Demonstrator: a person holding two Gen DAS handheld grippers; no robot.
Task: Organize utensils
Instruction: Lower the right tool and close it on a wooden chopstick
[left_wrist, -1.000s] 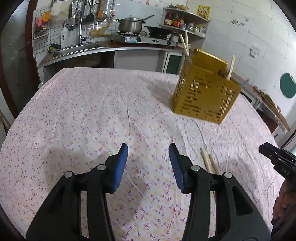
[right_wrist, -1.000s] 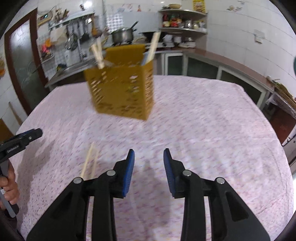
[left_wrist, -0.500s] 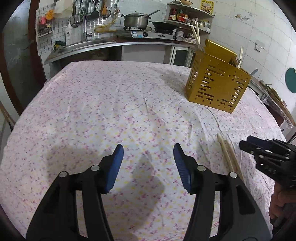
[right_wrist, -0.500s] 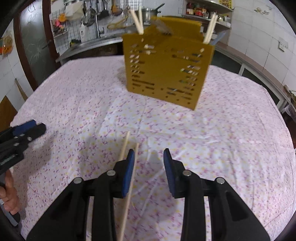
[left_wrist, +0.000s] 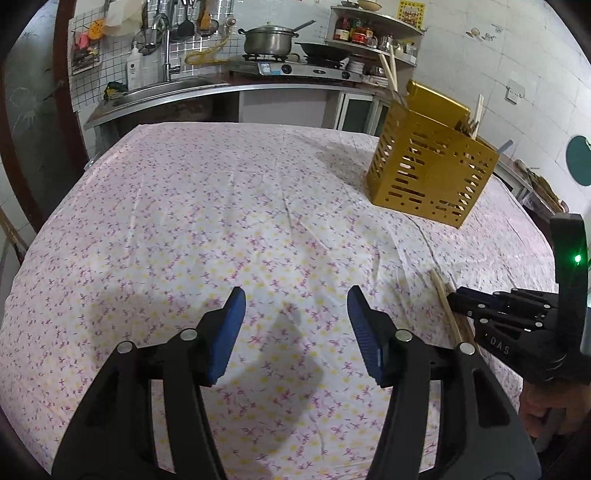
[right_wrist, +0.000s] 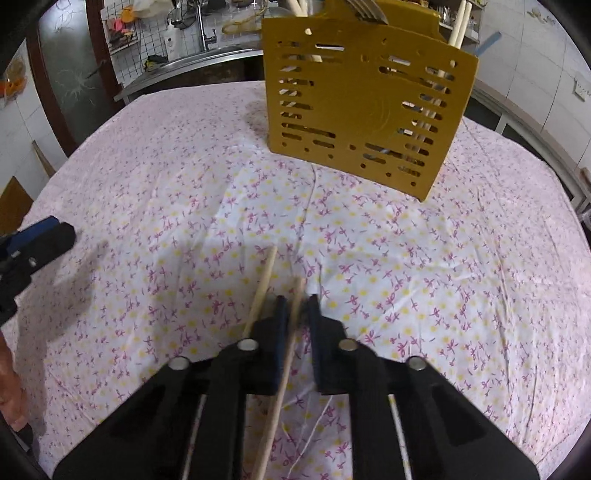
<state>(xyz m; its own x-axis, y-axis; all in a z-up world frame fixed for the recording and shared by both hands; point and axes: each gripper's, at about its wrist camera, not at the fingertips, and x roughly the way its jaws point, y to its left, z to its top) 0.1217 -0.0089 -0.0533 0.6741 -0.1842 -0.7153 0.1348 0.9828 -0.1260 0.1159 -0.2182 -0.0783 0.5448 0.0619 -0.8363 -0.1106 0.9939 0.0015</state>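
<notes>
A yellow slotted utensil holder (left_wrist: 430, 173) (right_wrist: 365, 110) stands on the flowered tablecloth and holds chopsticks and a fork. Two wooden chopsticks lie on the cloth. In the right wrist view one chopstick (right_wrist: 286, 354) runs between the fingers of my right gripper (right_wrist: 297, 302), whose jaws stand narrowly apart around it; the other chopstick (right_wrist: 262, 286) lies just left of the left finger. In the left wrist view my right gripper (left_wrist: 458, 301) sits over the chopsticks (left_wrist: 445, 299). My left gripper (left_wrist: 295, 299) is open and empty above bare cloth.
The table (left_wrist: 184, 221) is covered by the white and pink cloth. Behind it run a sink counter (left_wrist: 162, 92), a stove with a pot (left_wrist: 269, 37) and a shelf with jars (left_wrist: 369, 33). My left gripper shows at the left edge of the right wrist view (right_wrist: 33, 240).
My right gripper has moved down and forward onto the chopsticks and its jaws have narrowed around one. My left gripper has drifted slightly and stays open.
</notes>
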